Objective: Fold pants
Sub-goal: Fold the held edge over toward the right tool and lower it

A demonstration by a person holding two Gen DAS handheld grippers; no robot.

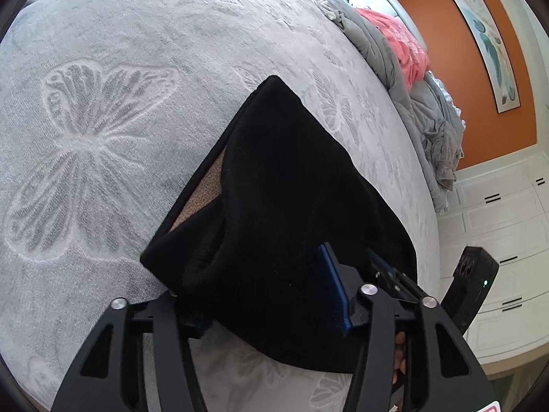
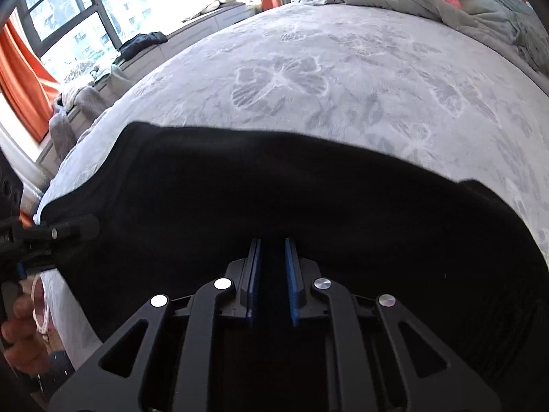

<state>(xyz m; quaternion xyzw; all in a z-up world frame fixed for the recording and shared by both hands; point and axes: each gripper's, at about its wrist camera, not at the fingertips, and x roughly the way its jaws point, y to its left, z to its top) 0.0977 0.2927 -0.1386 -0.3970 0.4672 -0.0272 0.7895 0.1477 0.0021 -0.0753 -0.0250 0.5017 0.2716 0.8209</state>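
Note:
Black pants [image 1: 281,206] lie on a grey bed cover with a butterfly pattern [image 1: 103,110]; a tan lining shows at their open edge. My left gripper [image 1: 267,302] stands open, with the cloth bunched between its jaws and covering the left finger; the blue right pad [image 1: 334,288] is bare. In the right wrist view the pants [image 2: 274,189] spread wide across the bed [image 2: 343,68]. My right gripper [image 2: 272,274] has its blue pads close together with a fold of black cloth between them. The left gripper [image 2: 51,237] shows at that view's left edge.
Crumpled grey bedding [image 1: 429,113] and a pink garment [image 1: 401,44] lie along the bed's far side. White drawers [image 1: 497,226] and an orange wall with a picture stand beyond. A window with orange curtains [image 2: 24,72] and a cluttered sill are at the right wrist view's left.

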